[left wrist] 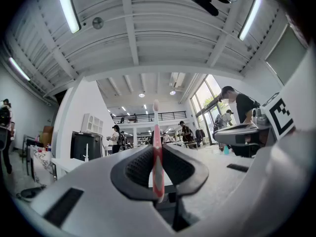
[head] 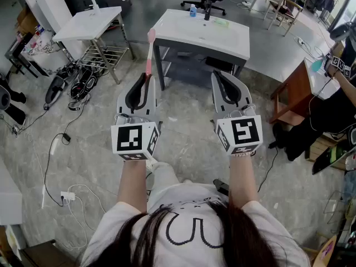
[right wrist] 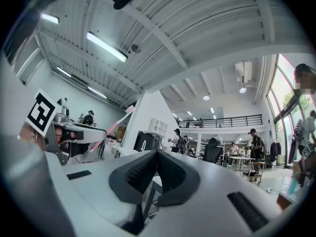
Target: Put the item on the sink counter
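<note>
While the left gripper (left wrist: 157, 158) pinches the pink toothbrush (head: 149, 54) only near its lower end — the right gripper (right wrist: 155, 159) closed on nothing — the long upright handle could pivot or slip free before it reaches the sink counter (head: 183, 33) ahead.

Two grippers (head: 147, 78) (head: 216, 75), one toothbrush (head: 149, 52), two sink counters (head: 181, 33) (head: 89, 24), one blue bottle (head: 193, 10).
</note>
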Demonstrator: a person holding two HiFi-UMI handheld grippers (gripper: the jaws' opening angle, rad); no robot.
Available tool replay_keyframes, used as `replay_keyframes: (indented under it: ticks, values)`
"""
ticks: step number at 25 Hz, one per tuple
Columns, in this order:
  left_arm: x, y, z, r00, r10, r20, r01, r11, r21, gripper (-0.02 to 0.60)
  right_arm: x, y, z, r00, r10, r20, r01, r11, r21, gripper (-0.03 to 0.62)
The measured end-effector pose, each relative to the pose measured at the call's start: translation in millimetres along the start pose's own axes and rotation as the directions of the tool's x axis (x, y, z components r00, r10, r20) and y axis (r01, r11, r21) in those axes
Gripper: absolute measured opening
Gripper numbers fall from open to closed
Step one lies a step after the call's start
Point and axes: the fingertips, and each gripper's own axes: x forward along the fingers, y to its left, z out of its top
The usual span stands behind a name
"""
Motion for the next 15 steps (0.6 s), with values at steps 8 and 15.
replay_keyframes:
  ticks: [8,15]
  values:
    - [8.9,3.8,-1.1,0.999,0.04,0.016,-0.04,0.999,0.025,0.061,5.3,-8.2,-7.3,1.0,0.023,0.012,-0.023,1.0,-0.003,0.028]
    - [28.1,25.0,-9.7,0.998,0.064,0.012,-0.064,0.998,0.02,0.061,30.6,-18.7,-11.7,0.999,0.017,0.044,-0.019,0.999,0.04,0.028]
